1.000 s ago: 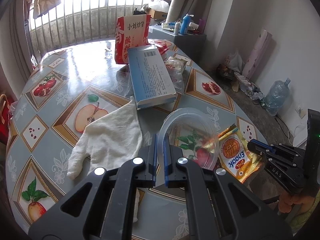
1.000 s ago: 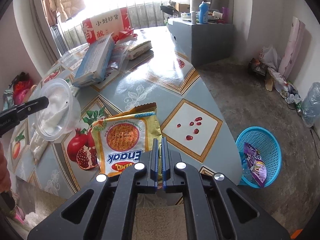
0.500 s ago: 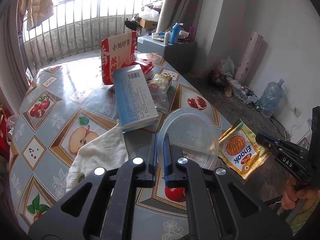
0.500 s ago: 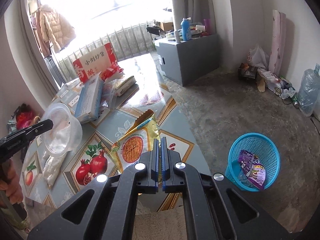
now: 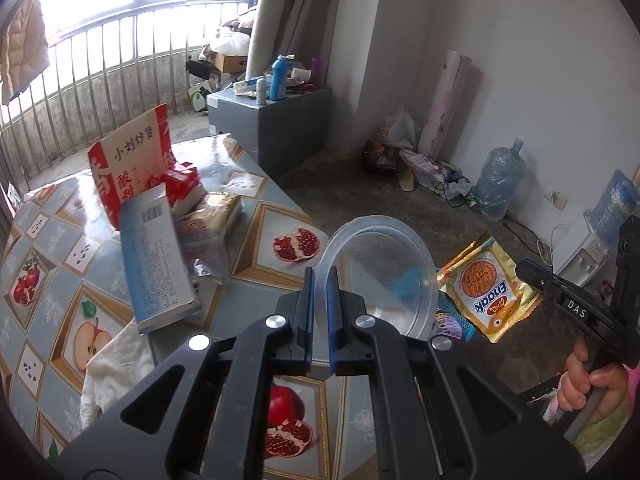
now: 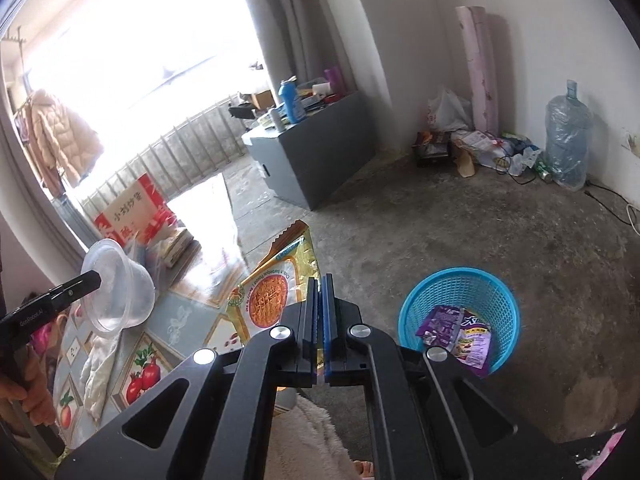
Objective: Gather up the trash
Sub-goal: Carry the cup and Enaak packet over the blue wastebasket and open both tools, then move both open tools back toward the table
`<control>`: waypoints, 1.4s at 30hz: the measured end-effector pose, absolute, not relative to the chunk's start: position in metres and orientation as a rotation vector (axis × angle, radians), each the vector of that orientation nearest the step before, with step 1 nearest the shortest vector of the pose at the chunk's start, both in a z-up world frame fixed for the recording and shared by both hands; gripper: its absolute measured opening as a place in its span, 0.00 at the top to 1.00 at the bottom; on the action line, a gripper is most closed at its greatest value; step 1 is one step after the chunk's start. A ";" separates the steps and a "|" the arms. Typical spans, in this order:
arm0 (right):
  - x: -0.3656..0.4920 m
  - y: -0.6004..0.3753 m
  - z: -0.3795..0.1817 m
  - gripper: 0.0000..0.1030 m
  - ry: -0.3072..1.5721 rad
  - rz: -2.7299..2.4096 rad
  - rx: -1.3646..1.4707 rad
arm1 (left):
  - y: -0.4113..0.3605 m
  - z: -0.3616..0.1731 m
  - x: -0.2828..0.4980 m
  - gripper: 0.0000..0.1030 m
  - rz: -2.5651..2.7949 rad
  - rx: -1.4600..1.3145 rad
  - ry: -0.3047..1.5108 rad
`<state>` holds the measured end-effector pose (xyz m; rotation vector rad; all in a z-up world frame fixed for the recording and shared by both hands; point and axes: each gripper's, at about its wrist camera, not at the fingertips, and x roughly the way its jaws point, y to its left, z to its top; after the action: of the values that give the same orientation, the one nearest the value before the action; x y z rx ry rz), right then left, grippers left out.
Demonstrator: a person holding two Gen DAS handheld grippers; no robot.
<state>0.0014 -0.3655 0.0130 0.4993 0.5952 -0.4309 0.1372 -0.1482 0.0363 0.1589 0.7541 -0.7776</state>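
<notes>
My left gripper (image 5: pixel 320 280) is shut on the rim of a clear plastic bowl (image 5: pixel 384 276), held in the air past the table's edge; the same bowl (image 6: pixel 120 292) shows at the left of the right wrist view. My right gripper (image 6: pixel 321 292) is shut on a yellow Enaak snack packet (image 6: pixel 276 280), lifted off the table; the left wrist view shows that packet (image 5: pixel 488 288) hanging from the other gripper (image 5: pixel 524 270). A blue trash basket (image 6: pixel 480 288) stands on the floor to the right, with a purple wrapper (image 6: pixel 456 332) inside. Through the bowl a bit of the basket (image 5: pixel 452 316) shows.
The table with a fruit-pattern cloth (image 5: pixel 48 280) carries a blue-white box (image 5: pixel 156 256), a red-white carton (image 5: pixel 136 156), bagged snacks (image 5: pixel 212 220) and a white rag (image 5: pixel 116 364). A grey cabinet (image 6: pixel 316 156), water jugs (image 6: pixel 568 136) and floor clutter (image 6: pixel 480 144) stand by the walls.
Both grippers rose and swung right, off the table toward the floor. The snack packet left the tabletop and now hangs in the air; the bowl moved with the left gripper. The basket came nearer.
</notes>
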 end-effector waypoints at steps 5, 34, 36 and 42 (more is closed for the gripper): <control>-0.022 -0.404 0.002 0.98 0.585 -0.540 0.545 | -0.203 0.030 0.137 0.96 -0.878 0.197 0.798; -0.038 -0.603 -0.221 0.64 0.778 -0.862 1.024 | -0.492 -0.143 0.160 0.55 -1.006 0.427 1.222; -0.041 -0.599 -0.219 0.64 0.783 -0.852 1.015 | -0.486 -0.127 0.159 0.55 -1.003 0.420 1.181; -0.053 -0.577 -0.194 0.64 0.747 -0.832 1.012 | -0.448 -0.074 0.158 0.54 -0.998 0.353 1.107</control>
<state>-0.0533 -0.5770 -0.1944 1.0124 0.7467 -0.8320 0.1580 -0.4476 -0.0743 0.3531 1.1073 -0.9976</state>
